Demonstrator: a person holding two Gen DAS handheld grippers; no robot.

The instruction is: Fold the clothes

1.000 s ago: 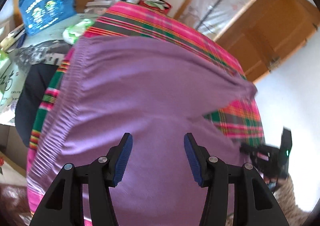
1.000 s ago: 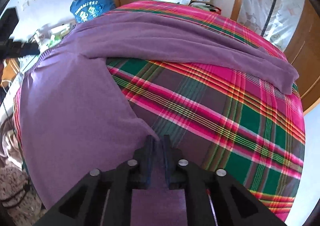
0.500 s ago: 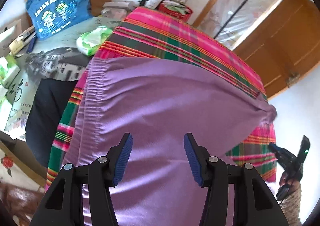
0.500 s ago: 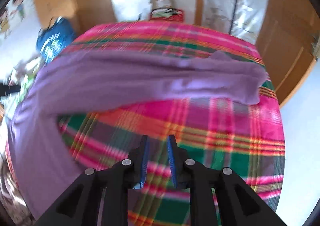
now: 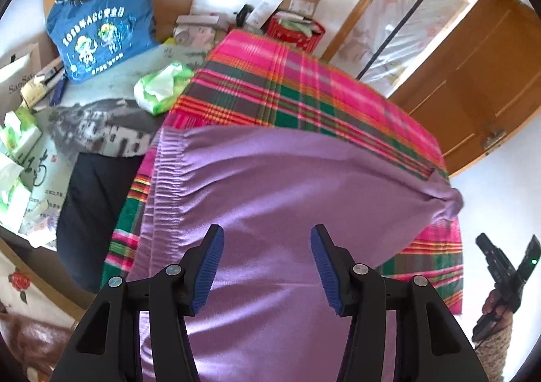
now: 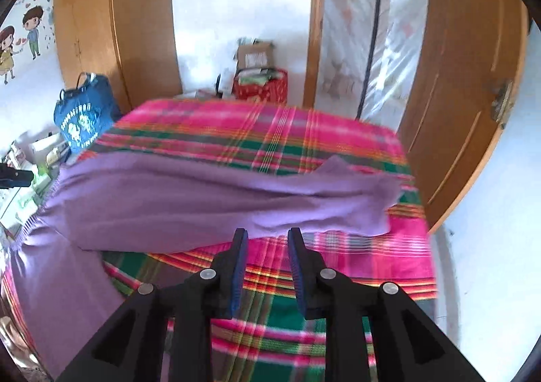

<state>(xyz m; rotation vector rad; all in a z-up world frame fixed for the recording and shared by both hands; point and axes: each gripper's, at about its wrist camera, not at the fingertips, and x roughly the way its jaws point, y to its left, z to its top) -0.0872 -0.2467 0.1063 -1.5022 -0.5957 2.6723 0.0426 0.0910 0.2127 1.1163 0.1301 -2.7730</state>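
Trousers: purple trousers (image 5: 287, 186) lie spread on a plaid bed (image 6: 304, 132), one leg folded across.
Left gripper (image 5: 267, 267): jaws wide, empty, above the cloth.
Right gripper (image 6: 265, 267): jaws narrow, opening, empty.
Risk: the loose leg end near the bed's edge could slide off and undo the fold.

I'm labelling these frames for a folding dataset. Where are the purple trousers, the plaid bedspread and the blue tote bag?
purple trousers (image 5: 270, 186): left wrist view, on the seat panel.
plaid bedspread (image 6: 338, 284): right wrist view, on bare cloth.
blue tote bag (image 5: 98, 40): left wrist view, on its printed front.
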